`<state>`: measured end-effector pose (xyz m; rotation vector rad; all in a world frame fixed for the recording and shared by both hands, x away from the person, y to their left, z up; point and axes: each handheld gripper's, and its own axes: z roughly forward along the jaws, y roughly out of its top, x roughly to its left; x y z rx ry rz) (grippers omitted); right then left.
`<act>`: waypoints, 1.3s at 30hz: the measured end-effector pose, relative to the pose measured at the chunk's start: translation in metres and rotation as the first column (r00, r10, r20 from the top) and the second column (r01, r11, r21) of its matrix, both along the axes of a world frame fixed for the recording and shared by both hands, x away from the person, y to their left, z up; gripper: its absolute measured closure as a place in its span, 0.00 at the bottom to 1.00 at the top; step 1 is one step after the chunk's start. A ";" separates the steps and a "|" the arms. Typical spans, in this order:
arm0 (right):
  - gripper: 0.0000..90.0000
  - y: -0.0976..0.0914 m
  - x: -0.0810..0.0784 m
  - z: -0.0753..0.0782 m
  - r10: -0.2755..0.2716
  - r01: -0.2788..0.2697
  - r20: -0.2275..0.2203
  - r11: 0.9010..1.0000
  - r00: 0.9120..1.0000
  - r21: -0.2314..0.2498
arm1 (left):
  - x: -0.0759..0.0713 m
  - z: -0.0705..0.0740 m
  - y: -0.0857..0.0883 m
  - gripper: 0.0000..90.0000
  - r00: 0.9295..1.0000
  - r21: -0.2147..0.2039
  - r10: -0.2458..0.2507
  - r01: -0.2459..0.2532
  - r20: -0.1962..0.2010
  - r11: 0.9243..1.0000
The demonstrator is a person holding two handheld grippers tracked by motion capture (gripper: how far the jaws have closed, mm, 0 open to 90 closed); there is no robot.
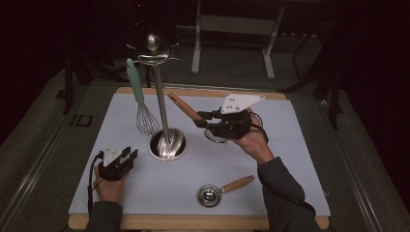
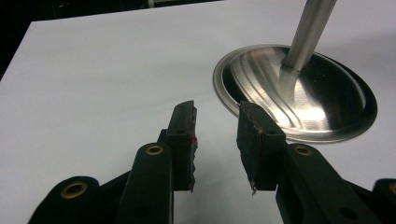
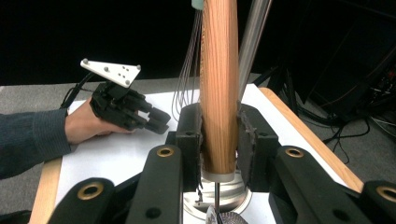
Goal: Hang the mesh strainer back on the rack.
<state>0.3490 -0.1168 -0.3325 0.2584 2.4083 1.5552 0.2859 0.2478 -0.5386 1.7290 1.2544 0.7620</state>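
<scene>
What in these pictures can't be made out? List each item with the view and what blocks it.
- High view: the head of the wooden-handled utensil held by the right gripper is hidden behind that gripper and hand.
- Right gripper view: the wooden handle's top is cut off by the upper edge; its metal head is cut off at the bottom edge.
- Left gripper view: the steel stand's pole is cut off by the top edge.
- High view: the background is too dark.

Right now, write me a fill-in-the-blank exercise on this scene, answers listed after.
1. The right gripper is shut on a utensil's ____ handle.
2. The left gripper rests on the mat with its jaws ____.
3. The whisk hangs from the metal ____.
4. A second strainer lies on the mat, ____ by either gripper.

Missing words: wooden; open; stand; untouched
</scene>
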 end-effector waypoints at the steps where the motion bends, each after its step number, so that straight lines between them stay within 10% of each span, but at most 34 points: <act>1: 0.80 0.000 0.000 0.001 0.000 -0.001 0.001 1.000 1.000 0.002 | 0.000 0.000 0.000 0.75 1.000 0.000 0.000 0.000 0.000 1.000; 39: 0.80 0.001 -0.003 0.029 0.024 -0.026 0.045 0.998 0.999 0.058 | 0.000 0.000 0.000 0.75 1.000 -0.001 0.000 0.000 0.001 1.000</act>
